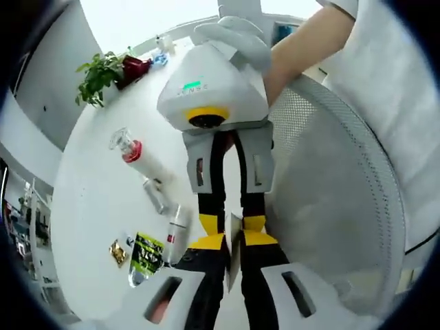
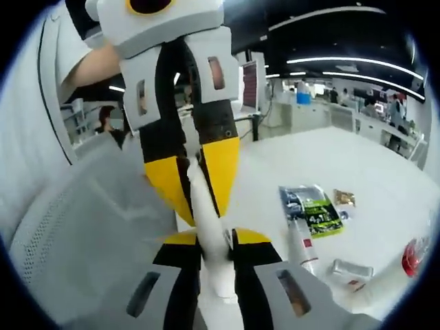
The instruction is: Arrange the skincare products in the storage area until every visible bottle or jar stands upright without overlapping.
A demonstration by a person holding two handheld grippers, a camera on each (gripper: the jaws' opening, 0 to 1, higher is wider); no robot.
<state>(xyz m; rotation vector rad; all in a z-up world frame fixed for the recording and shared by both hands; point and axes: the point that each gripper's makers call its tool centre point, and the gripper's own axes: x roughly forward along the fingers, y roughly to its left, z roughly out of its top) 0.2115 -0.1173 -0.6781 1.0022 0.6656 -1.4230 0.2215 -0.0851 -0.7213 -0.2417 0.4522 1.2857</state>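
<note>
White tube [image 2: 210,237] | pinched between both grippers, left [image 2: 196,180] and right [image 2: 214,256] clamped | light, soft, slippery; grip mid-body.
</note>
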